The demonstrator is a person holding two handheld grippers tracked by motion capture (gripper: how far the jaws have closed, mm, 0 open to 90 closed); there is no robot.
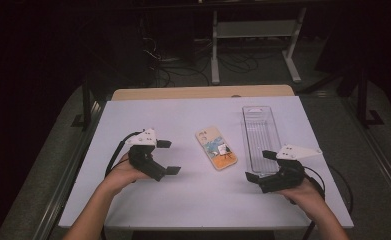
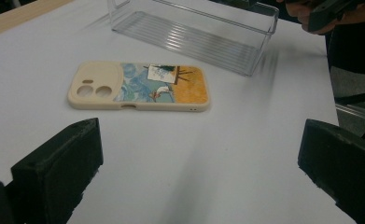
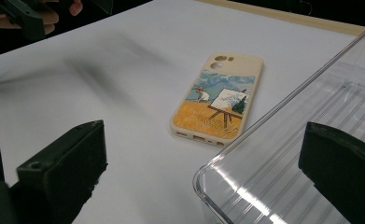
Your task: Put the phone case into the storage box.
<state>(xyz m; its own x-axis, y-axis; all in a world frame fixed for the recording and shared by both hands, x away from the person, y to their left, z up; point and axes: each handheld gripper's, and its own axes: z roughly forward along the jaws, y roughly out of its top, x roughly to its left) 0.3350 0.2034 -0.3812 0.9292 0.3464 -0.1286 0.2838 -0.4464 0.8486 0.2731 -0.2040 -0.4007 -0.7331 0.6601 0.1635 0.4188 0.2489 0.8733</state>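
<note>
A cream phone case [image 1: 216, 148] with a painted field scene lies flat on the white table [image 1: 183, 200], picture side up; it also lies ahead of the jaws in the left gripper view [image 2: 140, 86] and the right gripper view [image 3: 220, 100]. To its right stands a clear plastic tray [image 1: 260, 137], long and with nothing in it [image 2: 194, 35] [image 3: 301, 154]. My left gripper [image 1: 167, 157] rests left of the case, open, nothing between its jaws. My right gripper [image 1: 260, 165] is open at the tray's near end, one jaw over the tray's corner.
The white sheet covers a wooden table whose far edge [image 1: 203, 92] shows. Beyond it are a white shelf frame [image 1: 255, 30] and cables on a dark floor. A metal rail [image 1: 65, 175] runs along the table's left side.
</note>
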